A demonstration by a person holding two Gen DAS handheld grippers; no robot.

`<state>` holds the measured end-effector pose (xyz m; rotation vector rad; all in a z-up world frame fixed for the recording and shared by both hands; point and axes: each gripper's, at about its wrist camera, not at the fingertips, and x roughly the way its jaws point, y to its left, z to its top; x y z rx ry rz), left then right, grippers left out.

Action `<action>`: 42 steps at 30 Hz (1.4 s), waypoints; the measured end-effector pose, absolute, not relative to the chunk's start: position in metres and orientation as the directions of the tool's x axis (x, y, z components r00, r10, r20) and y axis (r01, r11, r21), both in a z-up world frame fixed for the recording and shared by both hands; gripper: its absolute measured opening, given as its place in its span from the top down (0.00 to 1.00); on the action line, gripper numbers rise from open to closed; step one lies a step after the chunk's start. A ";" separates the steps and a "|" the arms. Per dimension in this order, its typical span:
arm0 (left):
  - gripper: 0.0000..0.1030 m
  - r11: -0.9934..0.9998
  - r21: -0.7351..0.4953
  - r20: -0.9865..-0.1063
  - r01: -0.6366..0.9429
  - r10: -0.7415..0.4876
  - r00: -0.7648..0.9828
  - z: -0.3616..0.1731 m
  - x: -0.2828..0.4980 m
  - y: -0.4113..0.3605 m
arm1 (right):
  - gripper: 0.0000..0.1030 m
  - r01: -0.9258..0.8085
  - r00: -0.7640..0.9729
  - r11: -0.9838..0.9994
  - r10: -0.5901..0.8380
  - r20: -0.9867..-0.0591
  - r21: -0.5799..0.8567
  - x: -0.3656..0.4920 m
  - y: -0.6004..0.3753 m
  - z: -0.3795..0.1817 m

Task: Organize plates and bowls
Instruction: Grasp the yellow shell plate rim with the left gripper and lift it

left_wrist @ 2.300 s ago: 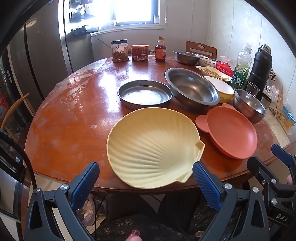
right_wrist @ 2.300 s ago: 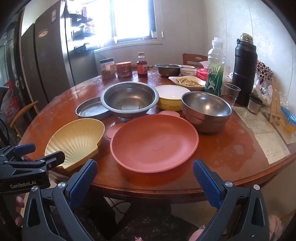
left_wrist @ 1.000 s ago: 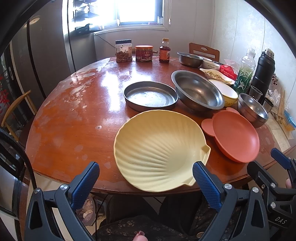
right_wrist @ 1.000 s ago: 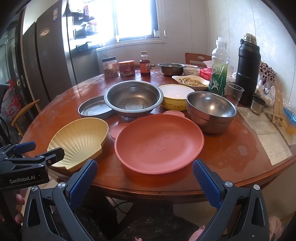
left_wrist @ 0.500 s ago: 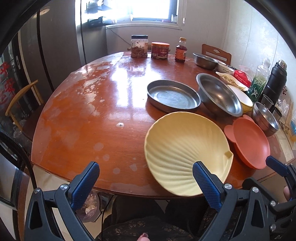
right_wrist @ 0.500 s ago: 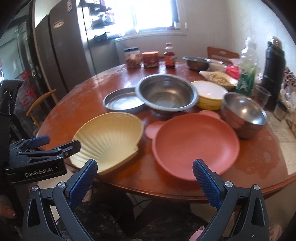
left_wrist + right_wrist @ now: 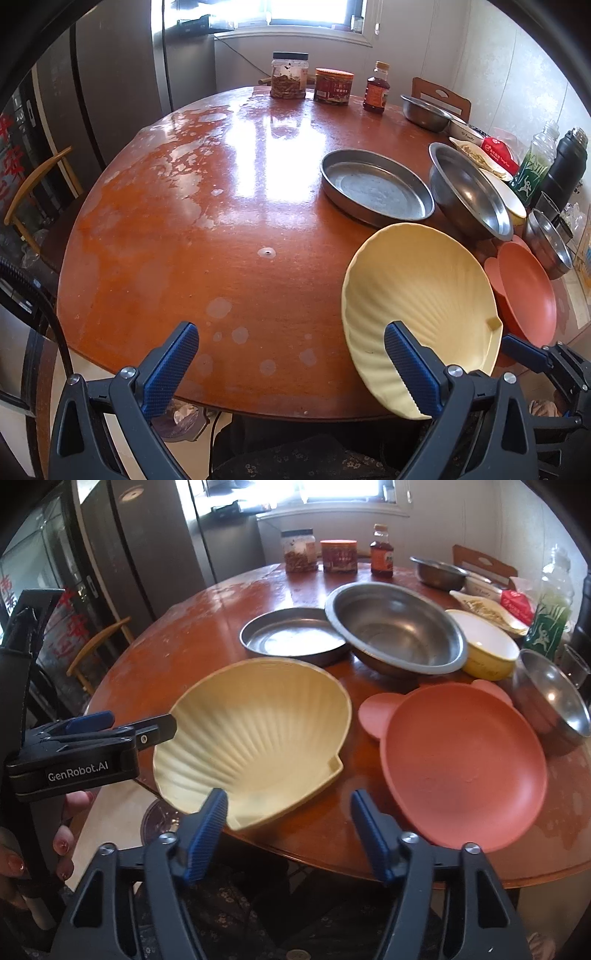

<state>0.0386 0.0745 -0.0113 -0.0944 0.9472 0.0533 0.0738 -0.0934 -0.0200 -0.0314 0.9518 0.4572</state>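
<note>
A yellow shell-shaped plate (image 7: 417, 302) (image 7: 258, 734) lies at the table's near edge. Beside it lies a pink plate with ears (image 7: 461, 764) (image 7: 524, 295). Behind them stand a flat steel pan (image 7: 375, 186) (image 7: 291, 635), a big steel bowl (image 7: 395, 627) (image 7: 469, 192), a yellow bowl (image 7: 487, 650) and a small steel bowl (image 7: 550, 698). My left gripper (image 7: 288, 365) is open at the table edge, left of the shell plate. My right gripper (image 7: 288, 830) is open and partly narrowed, at the shell plate's near right rim.
Jars (image 7: 290, 75) and a sauce bottle (image 7: 376, 88) stand at the far edge of the round wooden table (image 7: 192, 221). A green bottle (image 7: 535, 166), a black flask (image 7: 563, 173) and a dish of food are at the right. A wooden chair (image 7: 33, 192) stands left.
Both grippers have swung left. The right gripper has moved from the pink plate towards the shell plate, and its jaws have narrowed. The left gripper now faces bare table.
</note>
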 end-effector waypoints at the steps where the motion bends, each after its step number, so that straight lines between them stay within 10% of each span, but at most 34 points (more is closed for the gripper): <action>1: 0.02 0.995 -0.058 -0.814 -0.083 0.001 0.581 -0.012 0.040 0.074 | 0.39 -0.389 0.494 0.905 0.361 -0.791 0.171 0.075 -0.093 -0.020; 15: 0.47 0.995 -0.093 -0.839 -0.031 -0.061 0.540 -0.026 0.053 0.073 | 0.60 -0.426 0.489 0.893 0.361 -0.794 0.144 0.088 -0.073 -0.023; 42: 0.66 0.982 -0.090 -0.837 -0.168 0.017 0.547 -0.019 0.057 0.162 | 0.66 -0.630 0.437 0.770 0.456 -0.775 0.098 0.112 0.039 -0.013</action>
